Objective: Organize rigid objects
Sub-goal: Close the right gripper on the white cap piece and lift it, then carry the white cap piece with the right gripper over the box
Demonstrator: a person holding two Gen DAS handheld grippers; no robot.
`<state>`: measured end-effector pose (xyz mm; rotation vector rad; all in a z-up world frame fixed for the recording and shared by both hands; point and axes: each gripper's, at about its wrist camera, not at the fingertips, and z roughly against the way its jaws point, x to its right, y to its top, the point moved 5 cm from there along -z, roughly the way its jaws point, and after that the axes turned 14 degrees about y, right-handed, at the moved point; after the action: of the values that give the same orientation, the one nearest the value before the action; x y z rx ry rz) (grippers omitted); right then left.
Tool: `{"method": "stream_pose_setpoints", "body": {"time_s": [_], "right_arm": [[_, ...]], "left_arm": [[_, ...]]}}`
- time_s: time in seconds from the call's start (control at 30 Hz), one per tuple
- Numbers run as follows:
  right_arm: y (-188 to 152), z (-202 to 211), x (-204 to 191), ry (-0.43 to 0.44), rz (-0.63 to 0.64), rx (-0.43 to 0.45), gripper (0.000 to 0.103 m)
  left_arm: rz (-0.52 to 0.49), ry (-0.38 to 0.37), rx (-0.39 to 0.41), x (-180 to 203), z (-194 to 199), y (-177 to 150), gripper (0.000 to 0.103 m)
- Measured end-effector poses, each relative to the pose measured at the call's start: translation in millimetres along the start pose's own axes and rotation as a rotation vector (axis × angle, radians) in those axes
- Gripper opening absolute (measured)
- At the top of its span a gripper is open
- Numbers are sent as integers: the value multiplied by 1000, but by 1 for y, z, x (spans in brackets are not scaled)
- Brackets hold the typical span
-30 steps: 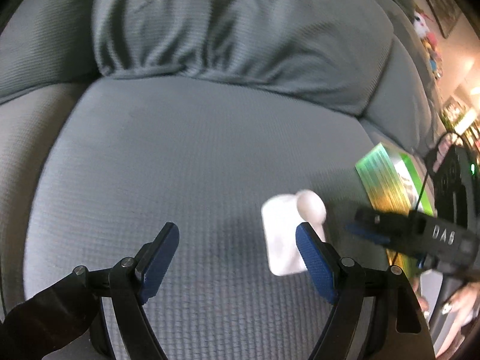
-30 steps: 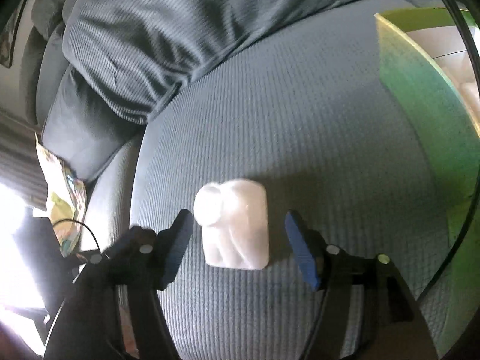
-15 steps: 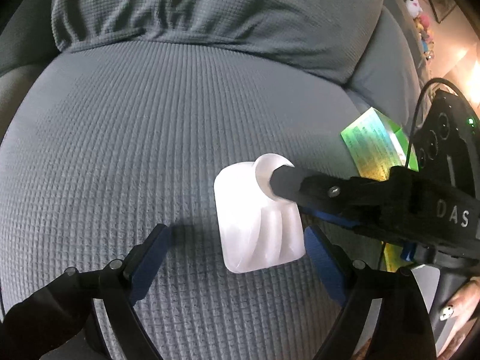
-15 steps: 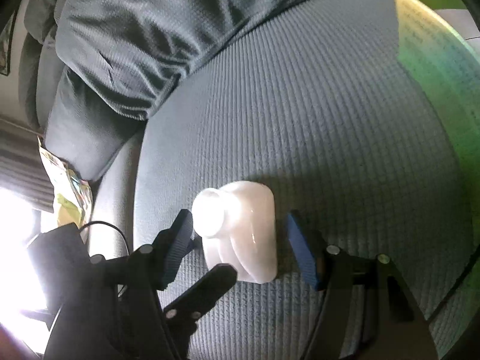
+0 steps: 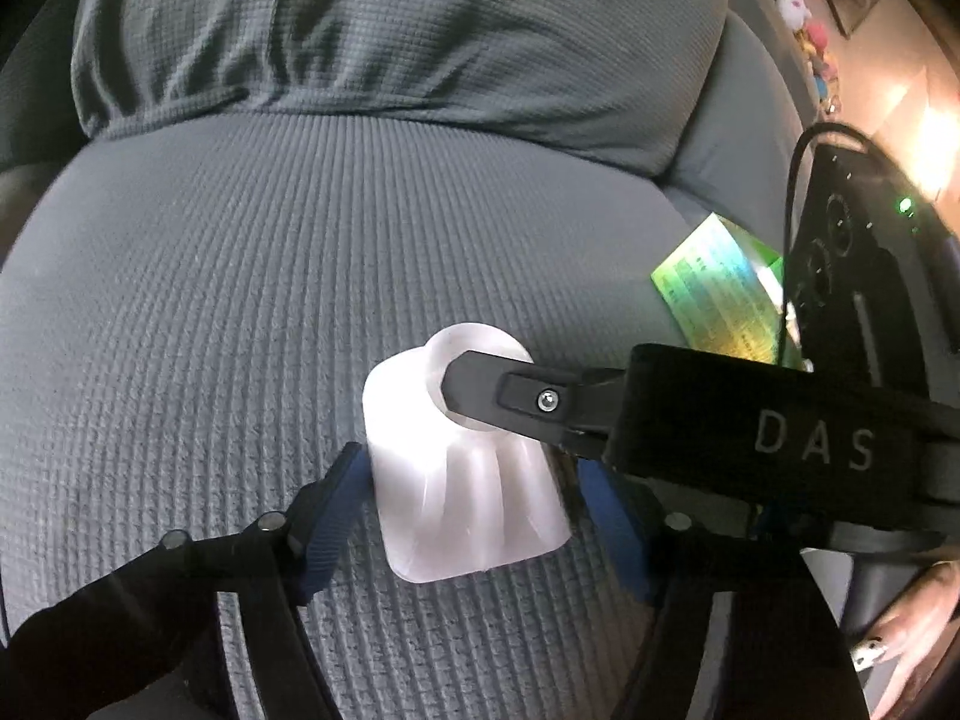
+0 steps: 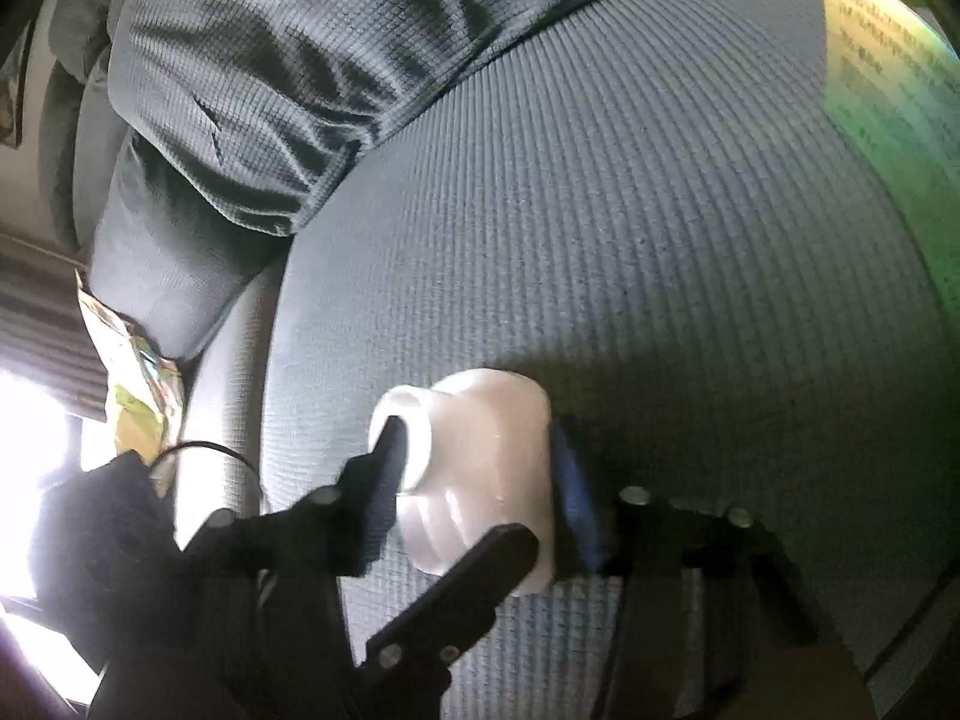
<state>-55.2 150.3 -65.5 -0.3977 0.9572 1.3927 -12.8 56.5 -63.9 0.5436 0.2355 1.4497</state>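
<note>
A small white plastic bottle [image 5: 462,474] lies on its side on the grey sofa seat; it also shows in the right wrist view [image 6: 480,468]. My left gripper [image 5: 474,510] has closed its blue pads against the bottle's body from both sides. My right gripper [image 6: 480,474] is shut on the same bottle, one finger over its round cap end and the other on its base. In the left wrist view the right gripper's black finger [image 5: 540,402] crosses the bottle's cap.
A green box [image 5: 720,300] stands on the seat to the right, seen large in the right wrist view [image 6: 888,96]. Grey back cushions [image 5: 390,30] rise behind the seat. A shiny packet [image 6: 132,378] sits in the gap at the sofa's left arm.
Both grippers have moved in on the bottle and closed from open. The left pads now touch its sides and the right fingers clamp its ends.
</note>
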Motion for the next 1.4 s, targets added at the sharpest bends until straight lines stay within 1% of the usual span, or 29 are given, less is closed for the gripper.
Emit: {"method": "stream_pose_setpoints", "body": {"time_s": [0.07, 0.1, 0.27, 0.53, 0.73, 0.77, 0.97, 1.17, 1.4], "right_arm": [[-1, -1, -2, -9, 17, 7, 46], [-2, -1, -3, -17, 29, 10, 46], [-7, 4, -17, -71, 102, 34, 44], [-14, 29, -47, -77, 200, 125, 43], [-14, 54, -66, -47, 243, 204, 43], [-16, 59, -69, -38, 259, 184, 43], [-17, 85, -86, -25, 317, 257, 43], [-18, 112, -96, -35, 360, 338, 43], [-17, 138, -98, -39, 379, 399, 44]], "left_arm": [[-13, 14, 5, 0, 0, 0, 67], [-14, 29, 8, -1, 0, 0, 63], [-2, 16, 22, -1, 7, 5, 62], [-24, 20, 133, 8, 42, 15, 62], [-53, 16, 229, 17, 70, 24, 62], [-58, 14, 247, 20, 76, 25, 62], [-95, 8, 338, 37, 102, 30, 62], [-119, -23, 402, 51, 117, 34, 62], [-145, -42, 453, 72, 132, 34, 62]]}}
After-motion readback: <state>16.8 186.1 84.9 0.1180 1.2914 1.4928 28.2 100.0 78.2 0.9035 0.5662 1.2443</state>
